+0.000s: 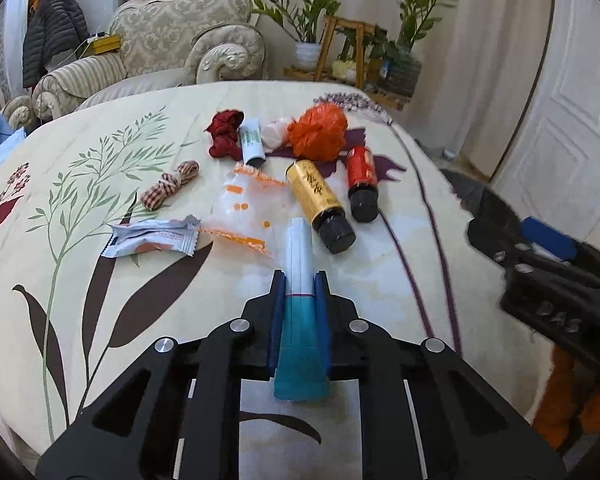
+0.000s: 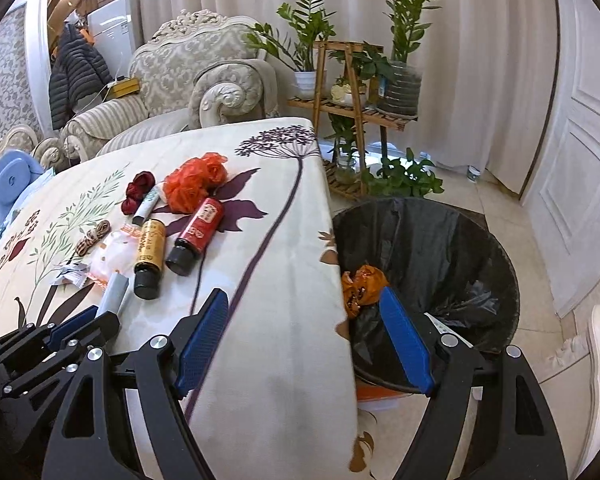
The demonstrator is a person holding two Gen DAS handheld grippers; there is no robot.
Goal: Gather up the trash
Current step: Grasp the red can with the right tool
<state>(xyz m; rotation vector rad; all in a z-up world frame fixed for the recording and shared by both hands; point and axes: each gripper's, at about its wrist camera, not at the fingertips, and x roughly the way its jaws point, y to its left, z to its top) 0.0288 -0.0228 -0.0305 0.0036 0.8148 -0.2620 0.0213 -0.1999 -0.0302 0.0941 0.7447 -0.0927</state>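
Left gripper [image 1: 299,292]: clamping tube [image 1: 300,264], bottles [image 1: 320,204] at 12 o'clock.
Right gripper [image 2: 304,340]: gaping wide, gripping nothing, bin [image 2: 440,248] at 1 o'clock.

An ornate armchair [image 2: 196,68] is standing behind the worktop, a dark jacket [image 2: 76,76] hanging beside it. Potted plants [image 2: 396,20] are sitting on a wooden stand [image 2: 340,80] before white curtains [image 2: 480,60].

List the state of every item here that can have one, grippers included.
left gripper: shut on the teal-and-white tube
right gripper: open, empty
gold bottle: lying on its side, capped
red bottle: lying on its side, capped
trash bin: open, black liner, orange wrapper inside
clear orange-print bag: flat on the tablecloth
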